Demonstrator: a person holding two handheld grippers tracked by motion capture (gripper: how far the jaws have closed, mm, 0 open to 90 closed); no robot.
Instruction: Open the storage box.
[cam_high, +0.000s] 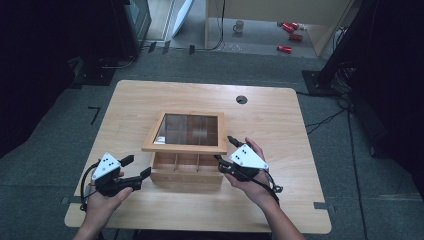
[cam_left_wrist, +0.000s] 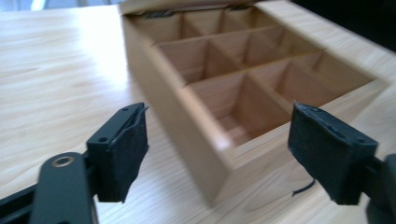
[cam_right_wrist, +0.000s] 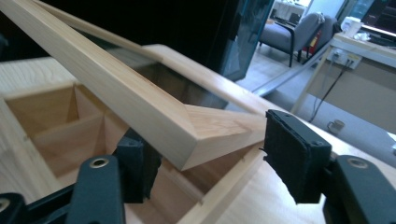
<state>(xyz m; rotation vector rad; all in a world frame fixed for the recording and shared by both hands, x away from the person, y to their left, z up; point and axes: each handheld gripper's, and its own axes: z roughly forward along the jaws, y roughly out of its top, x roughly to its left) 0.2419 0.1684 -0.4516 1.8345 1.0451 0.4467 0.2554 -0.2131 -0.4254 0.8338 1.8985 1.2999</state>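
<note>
A wooden box (cam_high: 186, 170) with several empty compartments sits mid-table, its glass-paned lid (cam_high: 184, 147) tilted partly up. My right gripper (cam_high: 225, 149) is open at the lid's front right corner. In the right gripper view that lid corner (cam_right_wrist: 196, 135) lies between the wide-apart jaws of the right gripper (cam_right_wrist: 210, 158), close over the left pad (cam_right_wrist: 135, 168) and clear of the right pad. My left gripper (cam_high: 139, 166) is open beside the box's front left corner. In the left gripper view the box corner (cam_left_wrist: 187, 121) stands between the jaws of the left gripper (cam_left_wrist: 217, 154), touching neither.
The light wooden table (cam_high: 270, 115) has a round cable hole (cam_high: 241, 99) behind the box. On the floor beyond lie a mug (cam_high: 239, 26) and red cans (cam_high: 290, 27). Dark equipment stands at both sides. A grey chair (cam_right_wrist: 289, 32) is far off.
</note>
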